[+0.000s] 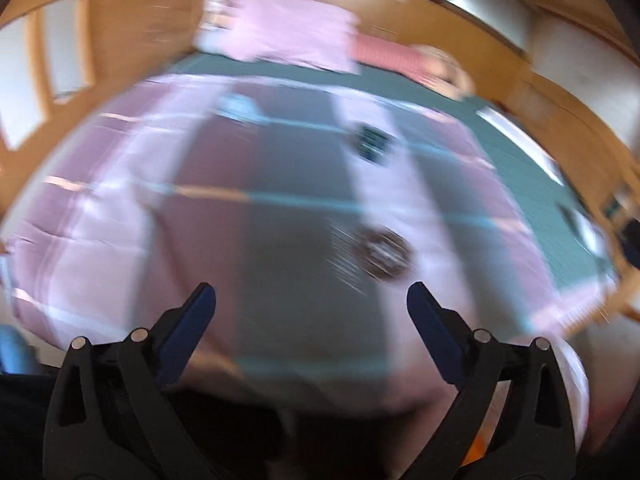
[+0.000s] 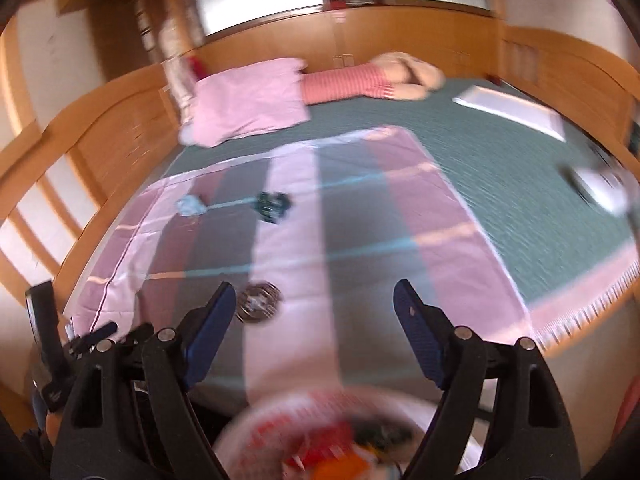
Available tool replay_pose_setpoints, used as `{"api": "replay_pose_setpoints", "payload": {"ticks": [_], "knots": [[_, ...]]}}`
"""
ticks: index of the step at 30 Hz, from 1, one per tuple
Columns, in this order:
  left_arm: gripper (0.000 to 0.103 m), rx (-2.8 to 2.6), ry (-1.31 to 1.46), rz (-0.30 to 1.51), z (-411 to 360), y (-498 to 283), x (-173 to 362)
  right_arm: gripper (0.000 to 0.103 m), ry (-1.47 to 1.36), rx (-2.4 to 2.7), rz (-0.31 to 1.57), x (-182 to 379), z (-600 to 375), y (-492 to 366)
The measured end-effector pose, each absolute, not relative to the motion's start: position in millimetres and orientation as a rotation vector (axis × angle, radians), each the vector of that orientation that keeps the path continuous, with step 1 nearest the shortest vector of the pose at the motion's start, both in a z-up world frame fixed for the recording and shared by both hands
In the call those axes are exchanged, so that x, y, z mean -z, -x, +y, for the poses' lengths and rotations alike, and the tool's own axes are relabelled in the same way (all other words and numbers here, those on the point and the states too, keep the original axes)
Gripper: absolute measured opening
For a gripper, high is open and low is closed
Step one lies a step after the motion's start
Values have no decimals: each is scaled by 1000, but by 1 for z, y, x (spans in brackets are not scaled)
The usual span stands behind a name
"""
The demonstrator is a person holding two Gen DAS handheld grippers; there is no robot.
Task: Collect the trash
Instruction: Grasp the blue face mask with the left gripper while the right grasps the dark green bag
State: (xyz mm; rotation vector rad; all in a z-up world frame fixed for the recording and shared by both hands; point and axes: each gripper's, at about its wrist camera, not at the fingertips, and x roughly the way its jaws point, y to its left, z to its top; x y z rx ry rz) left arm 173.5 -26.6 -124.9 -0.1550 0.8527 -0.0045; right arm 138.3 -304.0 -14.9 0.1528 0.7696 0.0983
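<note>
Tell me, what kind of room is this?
Most likely a bedroom: a wide bed with a green cover, a pink pillow at its head, and wooden panelling around it.

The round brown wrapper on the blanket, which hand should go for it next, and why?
Probably the left gripper: ease it forward and slightly right over the round brown wrapper. Its fingers are spread wide with nothing between them, and the wrapper lies just beyond them on the striped blanket. The picture is blurred, so this is a guess.
</note>
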Motion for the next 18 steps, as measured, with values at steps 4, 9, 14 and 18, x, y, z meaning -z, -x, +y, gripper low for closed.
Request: {"api": "replay_pose_setpoints", "payload": {"ticks": [4,9,14,18], "knots": [[96,-270,297,858,34,-215,130,80,-106,-249,791,28,-238,-217],[97,-538,404,765,89,-237,151,80,-61,-384,838,63,-157,-313],[97,-591,566,763,113,-230,166,80,-137,-451,916,116,-90,-422],[97,-643,618,728,122,-226,168,80,-301,-414,1012,169,-63,-505]]}}
